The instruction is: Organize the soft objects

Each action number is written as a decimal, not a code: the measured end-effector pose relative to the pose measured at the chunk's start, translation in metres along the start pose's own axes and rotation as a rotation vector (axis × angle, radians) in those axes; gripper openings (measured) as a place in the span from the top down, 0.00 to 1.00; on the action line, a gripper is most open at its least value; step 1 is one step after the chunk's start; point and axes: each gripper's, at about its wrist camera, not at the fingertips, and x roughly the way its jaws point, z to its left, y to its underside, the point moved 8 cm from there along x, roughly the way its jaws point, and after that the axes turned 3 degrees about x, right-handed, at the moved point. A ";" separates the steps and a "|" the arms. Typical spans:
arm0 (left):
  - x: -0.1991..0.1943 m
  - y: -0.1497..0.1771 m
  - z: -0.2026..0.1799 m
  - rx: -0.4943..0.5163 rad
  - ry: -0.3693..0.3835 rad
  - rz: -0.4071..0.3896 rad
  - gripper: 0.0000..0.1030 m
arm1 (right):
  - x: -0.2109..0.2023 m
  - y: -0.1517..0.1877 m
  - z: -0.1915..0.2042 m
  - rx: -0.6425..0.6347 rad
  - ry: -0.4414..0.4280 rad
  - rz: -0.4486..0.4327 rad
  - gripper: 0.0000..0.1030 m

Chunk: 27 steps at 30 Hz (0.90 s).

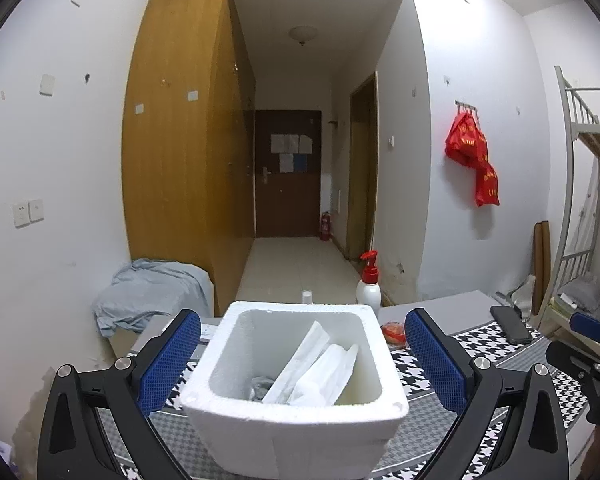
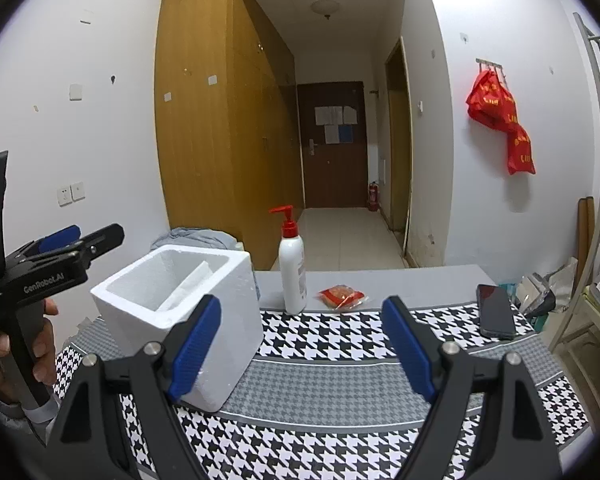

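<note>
Both grippers, left [image 1: 302,364] and right [image 2: 300,344], hang released; the light foam box [image 1: 296,412] between the left's fingers could tip if nudged.

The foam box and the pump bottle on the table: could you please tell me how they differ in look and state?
The foam box is squat, blocky and white all over, while the pump bottle is tall, slim and white with a red pump. The foam box is open on top and holds white soft packets; the pump bottle is closed. The foam box stands on the houndstooth cloth; the pump bottle stands at its far edge. Both are upright.
</note>
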 end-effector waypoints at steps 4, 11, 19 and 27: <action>-0.019 -0.001 -0.003 0.011 0.002 -0.018 0.01 | -0.013 -0.001 0.004 -0.002 -0.004 -0.014 0.17; -0.052 -0.003 -0.004 0.014 0.001 -0.055 0.01 | -0.034 -0.002 0.016 -0.023 -0.012 -0.041 0.17; -0.081 0.001 -0.010 0.025 -0.007 -0.080 0.01 | -0.059 0.002 0.025 -0.040 -0.025 -0.063 0.17; -0.107 0.013 -0.014 0.024 -0.003 -0.104 0.01 | -0.077 0.009 0.035 -0.069 -0.037 -0.077 0.17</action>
